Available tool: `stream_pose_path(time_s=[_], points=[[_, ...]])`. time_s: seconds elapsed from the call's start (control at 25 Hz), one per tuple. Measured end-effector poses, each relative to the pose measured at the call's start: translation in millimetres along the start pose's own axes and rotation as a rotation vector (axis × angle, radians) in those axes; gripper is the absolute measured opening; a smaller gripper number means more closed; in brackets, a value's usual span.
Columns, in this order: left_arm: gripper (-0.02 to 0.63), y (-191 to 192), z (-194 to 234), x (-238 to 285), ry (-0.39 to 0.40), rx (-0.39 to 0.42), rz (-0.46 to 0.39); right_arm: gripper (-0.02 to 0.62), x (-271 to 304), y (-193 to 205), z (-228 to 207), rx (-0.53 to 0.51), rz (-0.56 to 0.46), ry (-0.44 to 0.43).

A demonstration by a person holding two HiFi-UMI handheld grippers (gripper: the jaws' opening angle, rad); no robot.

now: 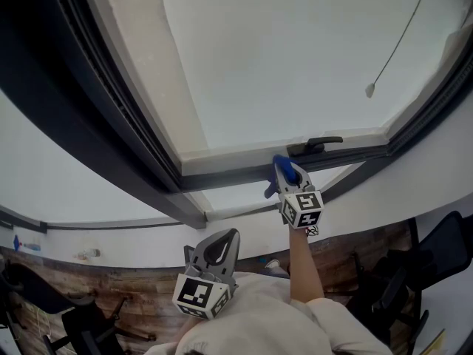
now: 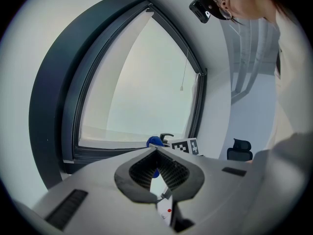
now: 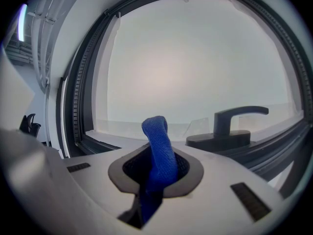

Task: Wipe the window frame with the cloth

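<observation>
Head view: the right claw [image 1: 287, 180] presses the blue cloth [image 1: 281, 167] onto the window frame [image 1: 222, 176], just left of the window handle [image 1: 316, 146]. Wiping looks under way, though no mark shows which stretches are done. The left claw [image 1: 214, 250] hangs well below the handle, idle.

Left gripper view: the left claw [image 2: 156, 151] has its jaws together with nothing between them; the cloth [image 2: 153, 141] shows far ahead, beside the handle.

Right gripper view: the right claw [image 3: 157, 153] is clamped on the cloth [image 3: 159, 148], whose free end stands up left of the handle [image 3: 230, 126].
</observation>
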State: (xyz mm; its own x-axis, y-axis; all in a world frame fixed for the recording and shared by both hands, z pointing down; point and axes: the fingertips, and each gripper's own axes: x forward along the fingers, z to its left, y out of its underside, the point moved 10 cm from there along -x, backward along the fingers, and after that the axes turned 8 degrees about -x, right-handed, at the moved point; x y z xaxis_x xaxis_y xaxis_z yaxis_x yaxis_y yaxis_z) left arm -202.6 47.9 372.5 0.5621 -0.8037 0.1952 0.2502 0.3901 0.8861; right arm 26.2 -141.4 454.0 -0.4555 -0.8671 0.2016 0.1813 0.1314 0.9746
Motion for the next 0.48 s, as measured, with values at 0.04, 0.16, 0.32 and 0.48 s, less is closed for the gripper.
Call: stream_pose_path(time_s=[0.04,0.16,0.32,0.48], points=[[0.009,0.1,-0.3,-0.2,-0.001,0.0,0.0,0.054,-0.8,0.2,-1.4,0.002,0.0,0.003],[0.009,0.3,-1.2,-0.6,-0.007,0.0,0.0,0.054,-3.5,0.9,-6.7,0.01,-0.002,0.017],[0.009,-0.1,-2.5,0.5,-0.011,0.0,0.001,0.054,-6.2,1.5,-14.6,0.026,-0.003,0.033],[0.009,-0.2,-3.8,2.3,-0.012,0.005,0.003,0.054,-8.3,4.0,-24.0,0.042,-0.004,0.051]])
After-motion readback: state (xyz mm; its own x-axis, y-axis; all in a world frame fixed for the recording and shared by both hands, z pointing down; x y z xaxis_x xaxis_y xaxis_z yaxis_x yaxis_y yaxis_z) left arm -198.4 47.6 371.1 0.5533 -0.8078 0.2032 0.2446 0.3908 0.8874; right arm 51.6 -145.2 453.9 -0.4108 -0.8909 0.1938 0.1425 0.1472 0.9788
